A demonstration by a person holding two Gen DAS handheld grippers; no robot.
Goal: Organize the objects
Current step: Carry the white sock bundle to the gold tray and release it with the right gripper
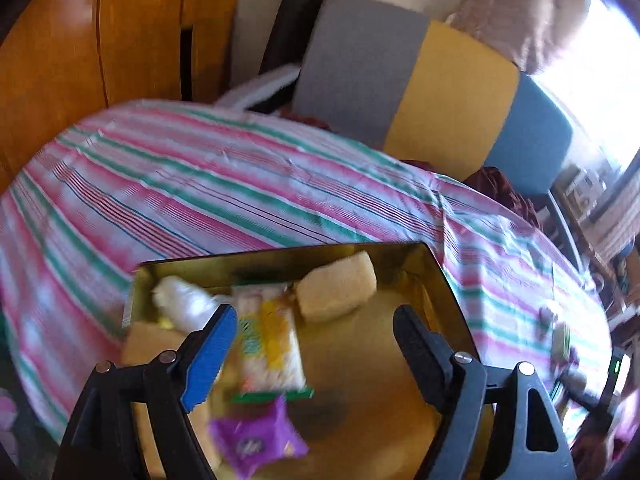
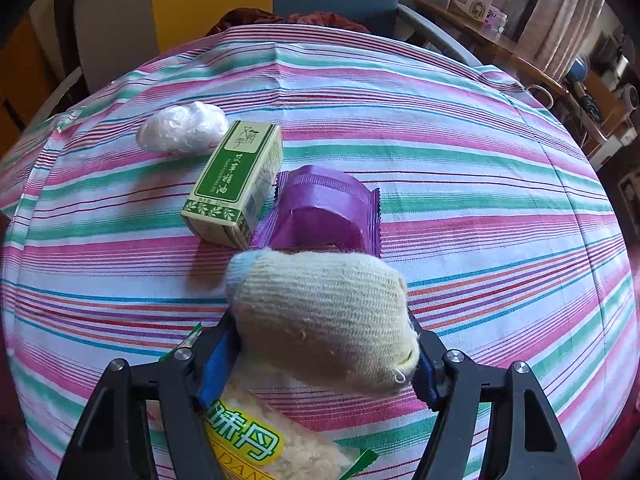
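In the left wrist view my left gripper (image 1: 316, 320) is open and empty above a shiny gold tin box (image 1: 440, 280). Inside the box lie a white plastic wad (image 1: 184, 300), a clear snack packet (image 1: 268, 340), a purple sachet (image 1: 256, 440) and a cream rolled sock (image 1: 340, 284). In the right wrist view my right gripper (image 2: 320, 344) is shut on a cream rolled sock (image 2: 324, 316) held above the striped cloth. Beyond it lie a purple sachet (image 2: 324, 212), a green box (image 2: 236, 184) and a white plastic wad (image 2: 182, 128). A snack packet (image 2: 264, 444) lies under the gripper.
The table is covered by a pink, green and white striped cloth (image 2: 460, 184). A grey, yellow and blue chair back (image 1: 420, 80) stands at the far edge, next to a wooden cabinet (image 1: 100, 40). A cluttered shelf (image 2: 520, 52) stands at the right.
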